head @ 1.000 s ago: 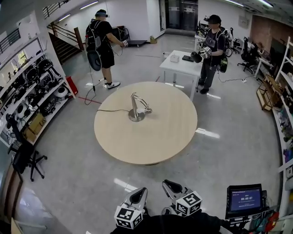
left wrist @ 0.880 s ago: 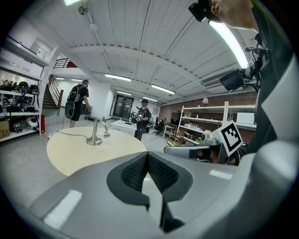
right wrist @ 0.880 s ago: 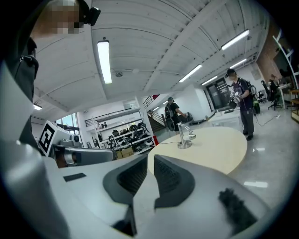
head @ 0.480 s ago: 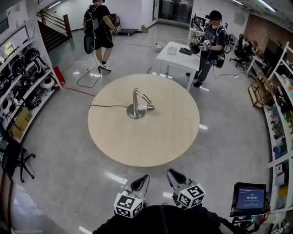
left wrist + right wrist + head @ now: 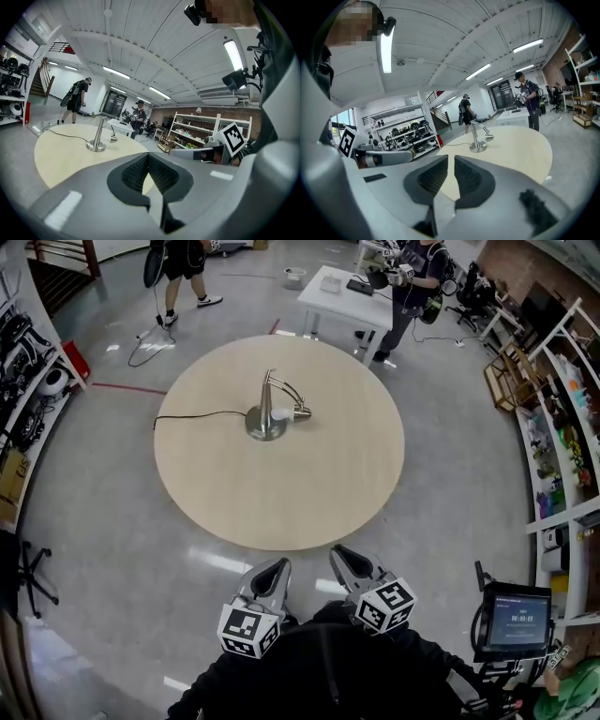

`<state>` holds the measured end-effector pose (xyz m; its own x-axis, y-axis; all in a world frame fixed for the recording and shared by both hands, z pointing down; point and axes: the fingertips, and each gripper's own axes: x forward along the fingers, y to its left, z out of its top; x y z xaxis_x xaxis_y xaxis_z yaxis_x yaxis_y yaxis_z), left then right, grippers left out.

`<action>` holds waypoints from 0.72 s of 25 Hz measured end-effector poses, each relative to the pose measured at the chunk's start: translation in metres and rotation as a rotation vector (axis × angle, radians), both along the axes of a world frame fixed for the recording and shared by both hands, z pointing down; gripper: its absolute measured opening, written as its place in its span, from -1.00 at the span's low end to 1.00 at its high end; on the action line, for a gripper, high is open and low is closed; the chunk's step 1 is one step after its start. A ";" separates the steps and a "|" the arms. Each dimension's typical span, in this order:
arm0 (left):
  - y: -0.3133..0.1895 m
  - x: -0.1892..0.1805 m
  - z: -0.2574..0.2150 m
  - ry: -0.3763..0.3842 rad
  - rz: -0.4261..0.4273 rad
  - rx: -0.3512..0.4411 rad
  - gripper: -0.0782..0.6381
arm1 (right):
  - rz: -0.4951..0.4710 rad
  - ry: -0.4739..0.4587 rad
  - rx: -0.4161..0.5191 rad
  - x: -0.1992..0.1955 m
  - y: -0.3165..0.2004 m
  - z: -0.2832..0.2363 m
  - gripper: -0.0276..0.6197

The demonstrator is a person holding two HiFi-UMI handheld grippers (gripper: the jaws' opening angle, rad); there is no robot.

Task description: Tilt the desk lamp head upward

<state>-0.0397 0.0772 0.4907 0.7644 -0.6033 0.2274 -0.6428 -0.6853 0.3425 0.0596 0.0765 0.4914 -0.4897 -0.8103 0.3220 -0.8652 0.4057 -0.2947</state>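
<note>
A silver desk lamp stands near the middle of the round wooden table. Its thin arm bends over to the right and its small head hangs low, close to the tabletop. The lamp also shows far ahead in the left gripper view, and the lamp far ahead in the right gripper view. My left gripper and right gripper are held close to my body, short of the table's near edge and far from the lamp. Both are shut with nothing between the jaws.
A black cable runs left from the lamp base across the table. A white rectangular table and two standing people are beyond it. Shelving lines the left and right walls. A tablet screen stands at my right.
I have moved toward the round table, which now lies nearer and larger in the head view. Both grippers keep the same shut pose in front of me.
</note>
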 end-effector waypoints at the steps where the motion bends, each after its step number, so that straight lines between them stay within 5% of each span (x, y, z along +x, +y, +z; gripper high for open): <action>1: -0.005 -0.001 0.002 0.002 0.003 -0.002 -0.76 | 0.003 0.000 -0.001 -0.002 -0.006 0.001 -0.83; 18: -0.124 0.025 0.008 -0.100 -0.107 -0.008 -0.76 | -0.188 -0.020 0.044 0.003 -0.137 0.009 -0.83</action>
